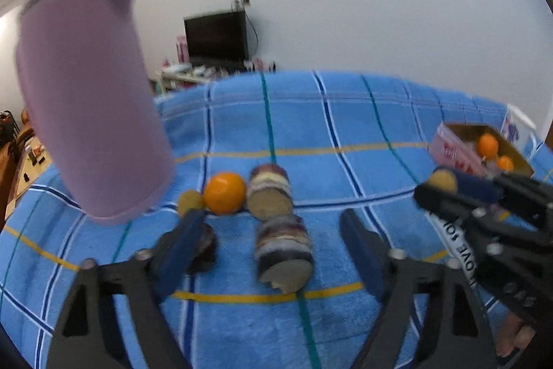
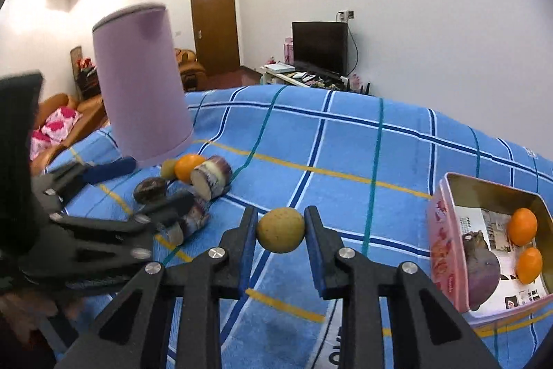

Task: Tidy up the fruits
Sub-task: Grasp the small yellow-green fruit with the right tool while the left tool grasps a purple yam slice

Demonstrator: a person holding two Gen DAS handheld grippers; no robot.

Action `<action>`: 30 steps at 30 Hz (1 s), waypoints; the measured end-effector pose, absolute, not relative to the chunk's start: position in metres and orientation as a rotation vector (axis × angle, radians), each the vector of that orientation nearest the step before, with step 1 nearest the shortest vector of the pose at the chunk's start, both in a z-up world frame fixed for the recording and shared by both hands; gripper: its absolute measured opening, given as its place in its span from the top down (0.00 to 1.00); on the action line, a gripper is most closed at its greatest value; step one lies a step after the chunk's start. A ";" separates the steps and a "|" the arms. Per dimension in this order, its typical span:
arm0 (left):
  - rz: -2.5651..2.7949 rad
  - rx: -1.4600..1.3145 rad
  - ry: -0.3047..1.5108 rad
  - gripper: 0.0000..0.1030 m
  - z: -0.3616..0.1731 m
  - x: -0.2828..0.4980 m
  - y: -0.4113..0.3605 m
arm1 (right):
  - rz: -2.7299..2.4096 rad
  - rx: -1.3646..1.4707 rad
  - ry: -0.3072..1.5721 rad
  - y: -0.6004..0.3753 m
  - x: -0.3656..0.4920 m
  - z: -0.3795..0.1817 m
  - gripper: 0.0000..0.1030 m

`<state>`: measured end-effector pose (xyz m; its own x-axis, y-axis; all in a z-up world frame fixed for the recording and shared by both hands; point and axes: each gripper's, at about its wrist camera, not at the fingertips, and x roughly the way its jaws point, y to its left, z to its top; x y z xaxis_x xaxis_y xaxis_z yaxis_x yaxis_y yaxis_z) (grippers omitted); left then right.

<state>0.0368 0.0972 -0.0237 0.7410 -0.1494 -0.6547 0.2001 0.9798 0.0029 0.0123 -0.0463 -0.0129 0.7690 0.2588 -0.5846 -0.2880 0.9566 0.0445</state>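
Note:
My right gripper [image 2: 280, 221] is shut on a round yellow-brown fruit [image 2: 280, 230] and holds it above the blue plaid cloth [image 2: 345, 144]. In the left wrist view that same gripper [image 1: 446, 187] shows at the right with the fruit [image 1: 443, 180]. My left gripper [image 1: 271, 218] is open, its fingers standing either side of a striped purple cut stalk piece [image 1: 284, 251] without touching it. A second stalk piece [image 1: 270, 192], an orange [image 1: 224, 192], a small yellow-brown fruit [image 1: 189, 200] and a dark purple fruit [image 1: 207, 248] lie just beyond and beside its left finger.
A pink tin box [image 2: 446, 248] at the right holds two oranges [image 2: 523, 226] and a purple fruit [image 2: 482, 268]. A tall lilac cylinder [image 1: 93, 92] stands at the left behind the fruit. Beyond the bed are a TV, a low table and a door.

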 end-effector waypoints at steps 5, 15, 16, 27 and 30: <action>-0.174 0.060 0.820 0.42 -0.037 0.051 0.097 | 0.304 -0.031 0.621 -0.048 0.009 -0.010 0.71; -0.171 0.048 0.776 0.59 -0.032 0.042 0.097 | 0.321 -0.012 0.600 -0.044 0.011 -0.012 0.71; -0.159 0.034 0.744 0.61 -0.028 0.038 0.099 | 0.336 0.001 0.588 -0.045 0.009 -0.010 0.71; -0.069 -0.039 0.547 0.76 -0.006 0.008 0.108 | 0.405 0.097 0.525 -0.054 0.001 0.002 0.71; -0.083 -0.129 0.586 0.75 -0.006 0.011 0.127 | 0.380 0.069 0.509 -0.052 -0.001 0.003 0.71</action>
